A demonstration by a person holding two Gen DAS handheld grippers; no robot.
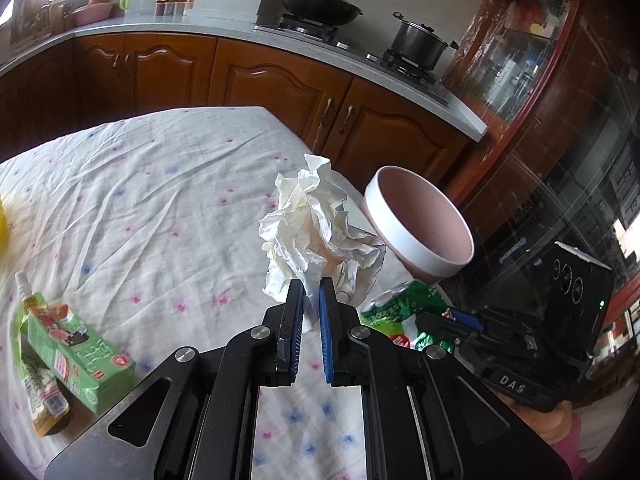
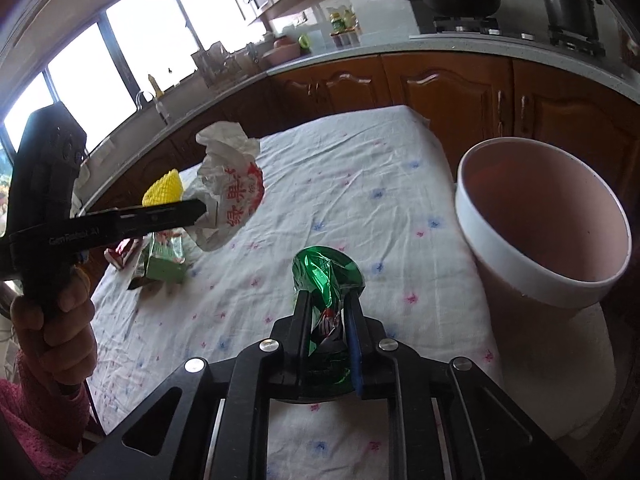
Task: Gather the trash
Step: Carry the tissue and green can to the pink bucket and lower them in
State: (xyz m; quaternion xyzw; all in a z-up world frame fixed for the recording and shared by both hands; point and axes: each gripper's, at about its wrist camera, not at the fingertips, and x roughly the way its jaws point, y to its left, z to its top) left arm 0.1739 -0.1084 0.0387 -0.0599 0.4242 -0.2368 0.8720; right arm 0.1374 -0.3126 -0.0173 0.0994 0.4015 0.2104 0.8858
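Note:
My left gripper [image 1: 308, 294] is shut on a crumpled white paper bag [image 1: 316, 224] and holds it above the table, left of the pink bin [image 1: 420, 222]. The bag, with red print, also shows in the right wrist view [image 2: 234, 188]. My right gripper [image 2: 326, 306] is shut on a green foil wrapper [image 2: 322, 276], held above the cloth just left of the bin [image 2: 540, 216]. In the left wrist view the wrapper [image 1: 400, 304] and the right gripper [image 1: 460, 322] sit low right. A green drink carton [image 1: 76, 354] and a spouted pouch [image 1: 38, 384] lie on the table at left.
The table carries a white flowered cloth [image 1: 160, 200]. A yellow foam net [image 2: 164, 188] and a red wrapper [image 2: 122, 256] lie at its far left. Wooden cabinets and a counter with a wok [image 1: 316, 4] and a pot [image 1: 418, 42] stand behind.

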